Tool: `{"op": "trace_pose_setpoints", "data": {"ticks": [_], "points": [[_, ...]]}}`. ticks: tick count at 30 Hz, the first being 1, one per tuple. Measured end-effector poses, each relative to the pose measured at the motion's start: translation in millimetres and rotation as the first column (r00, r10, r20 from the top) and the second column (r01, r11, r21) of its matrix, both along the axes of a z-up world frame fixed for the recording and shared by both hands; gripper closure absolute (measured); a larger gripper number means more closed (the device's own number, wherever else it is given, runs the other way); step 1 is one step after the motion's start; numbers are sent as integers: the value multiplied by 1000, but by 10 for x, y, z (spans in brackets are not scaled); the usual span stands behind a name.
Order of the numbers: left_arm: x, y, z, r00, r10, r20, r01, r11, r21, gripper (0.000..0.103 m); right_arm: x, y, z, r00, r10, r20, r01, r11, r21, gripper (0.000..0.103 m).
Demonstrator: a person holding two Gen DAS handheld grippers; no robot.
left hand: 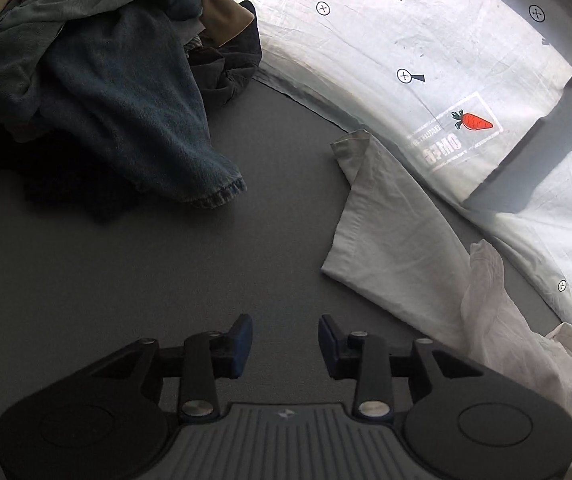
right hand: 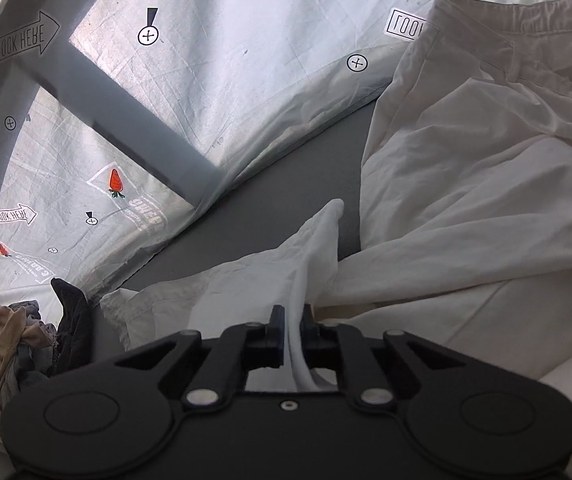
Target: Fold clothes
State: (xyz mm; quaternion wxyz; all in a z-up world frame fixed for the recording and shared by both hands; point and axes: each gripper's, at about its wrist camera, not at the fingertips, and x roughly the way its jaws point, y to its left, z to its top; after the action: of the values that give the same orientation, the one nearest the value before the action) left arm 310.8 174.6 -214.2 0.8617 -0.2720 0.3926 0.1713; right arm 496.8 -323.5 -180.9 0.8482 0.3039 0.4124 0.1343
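Near the worktop's far edge, right gripper [right hand: 293,334] pinches white trousers [right hand: 465,184] for spreading; left gripper [left hand: 285,340] gapes empty

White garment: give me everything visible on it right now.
The white garment looks like thin woven cotton, heavily creased, spread unfolded on the grey table. A stitched band with a dark button lies at its far end. One hemmed panel reaches toward the printed sheet. The right tongs are shut on a bunched fold of it, which rises to a peak. The left tongs are open, clear of it.
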Motion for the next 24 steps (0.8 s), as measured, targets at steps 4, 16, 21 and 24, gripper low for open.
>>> {"op": "trace_pose_setpoints", "data": {"ticks": [4,16,21,24], "points": [[-258,-80,87,1000,16,19,-16,1000,-12,64,-305,271,-149,994,83,-73,-79,995,56,96],[-846,-378,23,999,-35,-38,34,999,-43,64,-1207,1035,-615,909,327,-260,-262,931,255,92],[-880,-524,-36,993,-101,-68,98,994,-44,64,-1354,715,-677,925,232,-302,-103,916,389,66],[-799,-658,-38,986,-151,-63,148,988,-48,62,-1408,512,-508,952,181,-246,-76,920,385,59]]}}
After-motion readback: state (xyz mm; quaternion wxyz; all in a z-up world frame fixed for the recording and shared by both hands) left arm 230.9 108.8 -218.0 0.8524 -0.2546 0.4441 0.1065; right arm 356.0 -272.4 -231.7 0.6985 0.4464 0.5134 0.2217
